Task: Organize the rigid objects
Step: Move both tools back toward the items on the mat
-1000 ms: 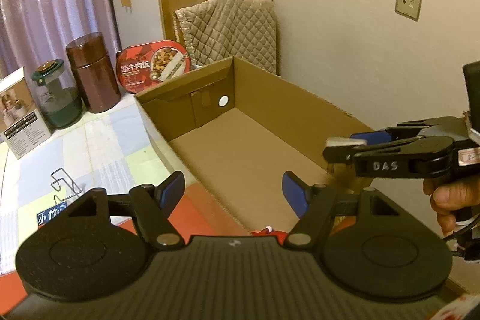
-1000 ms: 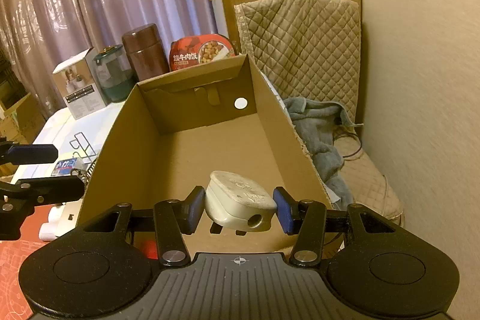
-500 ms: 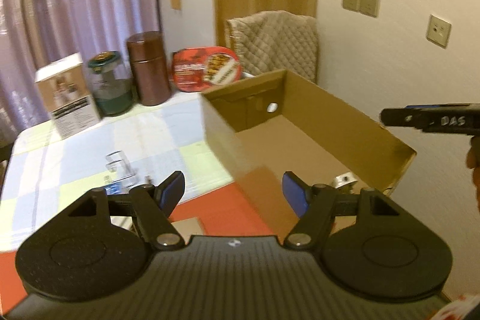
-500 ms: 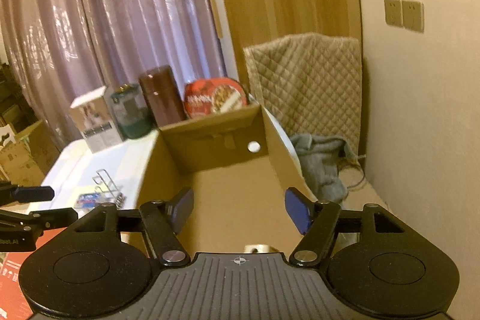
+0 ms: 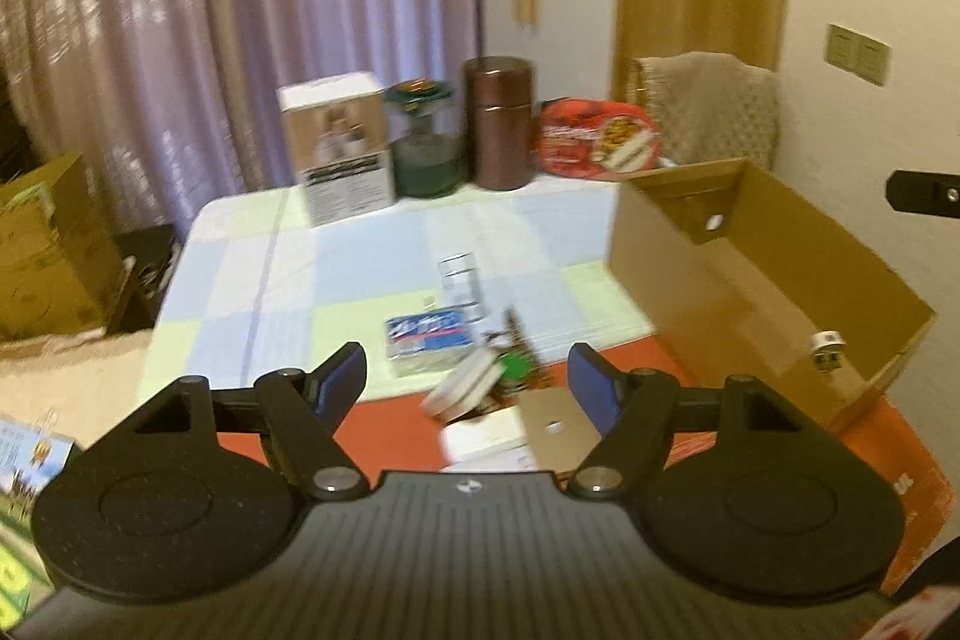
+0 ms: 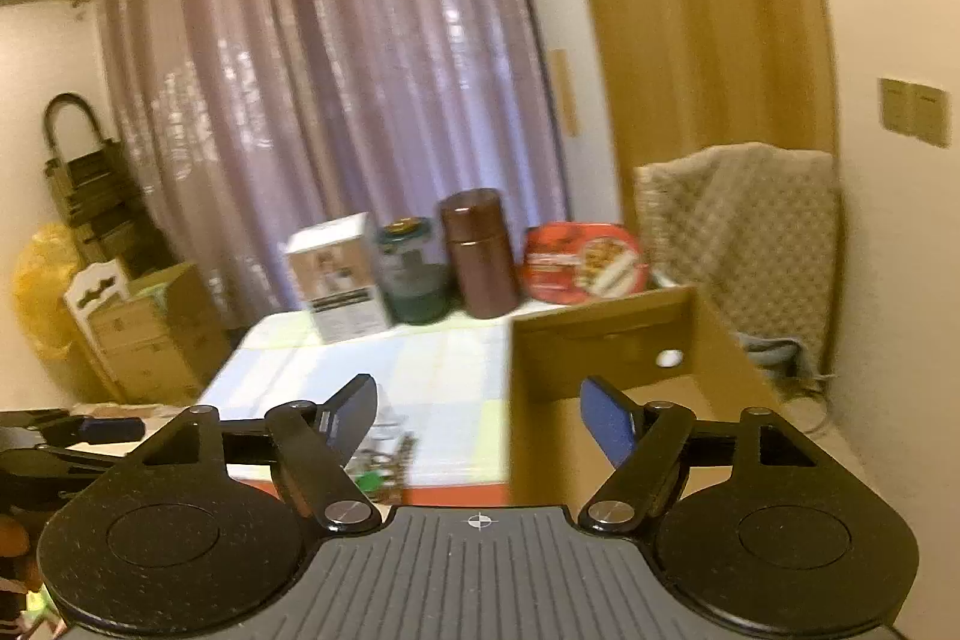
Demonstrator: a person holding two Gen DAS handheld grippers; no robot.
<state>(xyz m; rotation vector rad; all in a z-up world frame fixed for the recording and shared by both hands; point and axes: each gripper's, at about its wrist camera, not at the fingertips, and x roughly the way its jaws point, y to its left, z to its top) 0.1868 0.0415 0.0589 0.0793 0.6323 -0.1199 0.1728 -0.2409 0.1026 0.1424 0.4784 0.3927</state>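
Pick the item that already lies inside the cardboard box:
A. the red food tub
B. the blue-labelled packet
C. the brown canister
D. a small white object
D: the small white object rests at the cardboard box near end; the other items stand outside it.

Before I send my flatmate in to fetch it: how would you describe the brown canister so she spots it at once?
Find the table with the pale checked cloth in front of the purple curtain. Four things line its far edge: a white carton, a green-lidded glass jar, the brown canister and a red food tub. The canister is the tallest, a plain dark-brown cylinder.
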